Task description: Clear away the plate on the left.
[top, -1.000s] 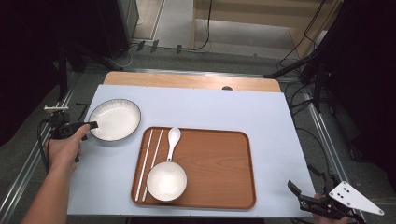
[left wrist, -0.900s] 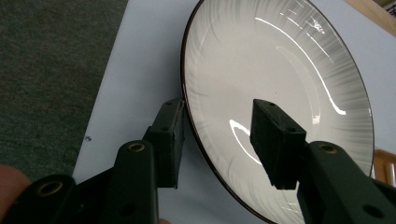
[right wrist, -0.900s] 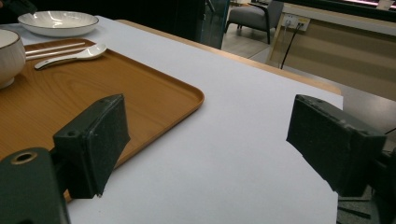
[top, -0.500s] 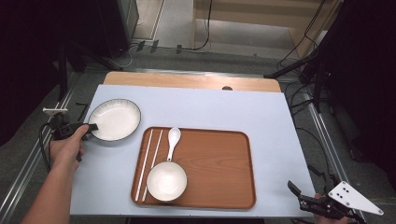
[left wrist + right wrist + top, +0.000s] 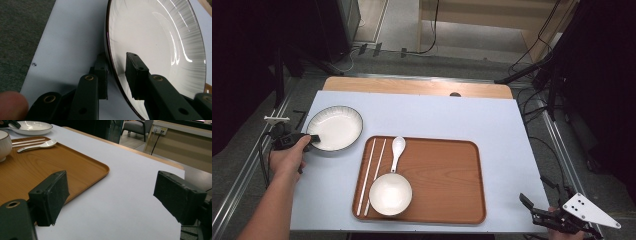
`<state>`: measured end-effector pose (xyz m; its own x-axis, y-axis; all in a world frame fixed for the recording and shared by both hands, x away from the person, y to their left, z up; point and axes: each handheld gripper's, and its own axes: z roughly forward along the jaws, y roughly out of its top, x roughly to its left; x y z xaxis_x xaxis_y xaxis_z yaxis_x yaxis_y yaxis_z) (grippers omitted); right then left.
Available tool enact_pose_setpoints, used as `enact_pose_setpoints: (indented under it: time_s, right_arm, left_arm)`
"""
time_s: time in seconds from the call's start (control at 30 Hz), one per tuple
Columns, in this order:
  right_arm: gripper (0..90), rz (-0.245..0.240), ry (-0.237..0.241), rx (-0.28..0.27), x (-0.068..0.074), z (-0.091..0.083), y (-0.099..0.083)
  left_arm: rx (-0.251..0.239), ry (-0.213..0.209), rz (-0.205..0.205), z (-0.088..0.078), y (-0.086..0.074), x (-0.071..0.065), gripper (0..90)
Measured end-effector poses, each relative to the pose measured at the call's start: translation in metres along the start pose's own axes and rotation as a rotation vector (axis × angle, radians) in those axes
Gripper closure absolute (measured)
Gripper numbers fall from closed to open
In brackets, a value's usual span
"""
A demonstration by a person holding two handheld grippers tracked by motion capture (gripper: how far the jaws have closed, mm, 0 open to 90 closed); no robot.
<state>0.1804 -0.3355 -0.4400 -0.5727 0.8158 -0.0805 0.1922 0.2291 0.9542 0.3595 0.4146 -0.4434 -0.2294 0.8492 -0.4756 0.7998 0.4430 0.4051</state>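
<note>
High view, left of frame: my left tongs (image 5: 313, 139) have just been closing over the near rim of the white plate (image 5: 335, 127) on the tabletop (image 5: 437, 115), one jaw inside, one outside. At lower right, my right tongs (image 5: 532, 210) hang wide open, holding nothing.

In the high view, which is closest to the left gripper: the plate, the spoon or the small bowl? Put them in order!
1. Plate: its rim sits between the left gripper's fingers.
2. Spoon: on the tray's left part.
3. Small bowl: at the tray's near edge.
</note>
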Motion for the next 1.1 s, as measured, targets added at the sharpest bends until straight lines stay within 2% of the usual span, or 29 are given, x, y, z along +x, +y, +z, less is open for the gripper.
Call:
enact_pose_setpoints:
  time_s: [0.1,0.23,0.33,0.4,0.47,0.57,0.63,0.7,0.87,1.1]
  right_arm:
    - [13.2,-0.004,0.001,0.000,0.000,0.000,0.000]
    - [13.2,-0.003,0.002,0.000,0.000,0.000,0.000]
    - [13.2,-0.004,0.001,0.000,0.000,0.000,0.000]
    - [13.2,-0.002,0.001,-0.002,0.000,0.000,0.000]
    - [13.2,0.000,-0.002,-0.003,0.000,0.000,0.000]
    - [13.2,0.008,-0.003,-0.004,-0.001,-0.001,-0.001]
    - [13.2,0.010,-0.003,-0.006,-0.001,-0.001,-0.001]
    - [13.2,0.007,-0.003,-0.005,0.000,-0.001,-0.001]
    - [13.2,0.010,-0.008,-0.007,0.000,-0.002,-0.001]
    - [13.2,0.009,-0.011,-0.011,-0.001,-0.004,-0.001]
  left_arm:
    - [-0.001,0.005,-0.001,0.000,-0.001,-0.001,71.9]
    - [-0.016,0.005,-0.022,-0.001,-0.002,0.000,73.6]
    - [-0.032,-0.020,-0.051,-0.003,-0.004,0.003,76.2]
    - [-0.065,-0.060,-0.093,-0.005,-0.006,0.006,80.0]
    - [-0.085,-0.065,-0.080,-0.006,-0.006,0.004,81.7]
    - [-0.125,-0.087,-0.091,-0.009,-0.006,-0.001,84.5]
    - [-0.139,-0.073,-0.078,-0.010,-0.005,-0.006,85.3]
    - [-0.136,-0.072,-0.069,-0.010,-0.004,-0.008,85.4]
    - [-0.121,-0.088,-0.079,-0.008,-0.006,-0.007,85.5]
    - [-0.141,-0.079,-0.060,-0.015,-0.006,-0.007,85.3]
